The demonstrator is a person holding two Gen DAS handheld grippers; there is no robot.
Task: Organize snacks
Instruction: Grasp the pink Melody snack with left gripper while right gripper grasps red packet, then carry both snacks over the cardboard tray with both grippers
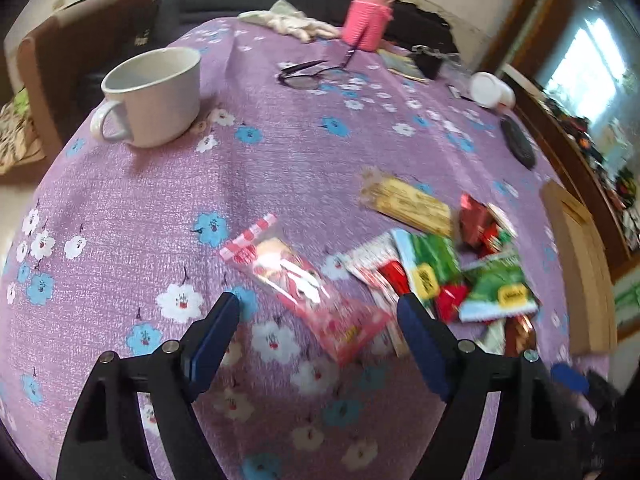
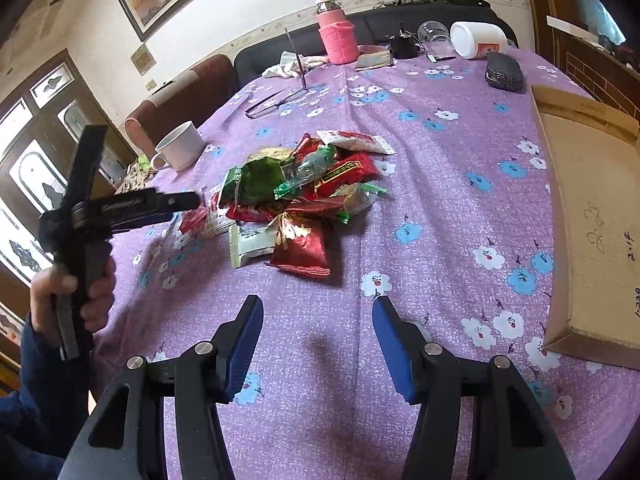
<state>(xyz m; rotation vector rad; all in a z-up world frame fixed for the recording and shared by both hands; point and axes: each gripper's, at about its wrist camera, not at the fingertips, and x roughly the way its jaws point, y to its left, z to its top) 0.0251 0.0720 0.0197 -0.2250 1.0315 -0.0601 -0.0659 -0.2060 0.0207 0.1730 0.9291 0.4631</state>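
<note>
Both grippers open and empty: left gripper (image 1: 318, 312) hanging over the near end of the pink packet (image 1: 308, 284), jaws apart, pads not seen pressing on it; right gripper (image 2: 318, 316) with jaws parted over bare purple tablecloth (image 2: 420, 200), short of the heap. Snack pile (image 2: 296, 196) loose in the middle of the table, red, green and white wrappers overlapping; in the left view a yellow cracker packet (image 1: 408, 204) and the pink packet lying a little apart from the rest. Likely trouble: slick, crinkly wrappers slipping from a pinch on one corner; two overlapping packets lifted together and one dropping off; a thin flat packet hard to get under, so pads scraping and bunching the cloth; left view blurred, so aim uncertain; both tools heading into the same heap and knocking together. Cardboard box (image 2: 588, 200) open at the right table edge, nothing visible inside, probably the destination. White mug (image 1: 154, 96) upright, well apart from the snacks, interior looking empty. Pink-sleeved flask (image 2: 337, 36), tipped white jar (image 2: 478, 40) and glass (image 2: 434, 34) at the far end, contents not discernible.
</note>
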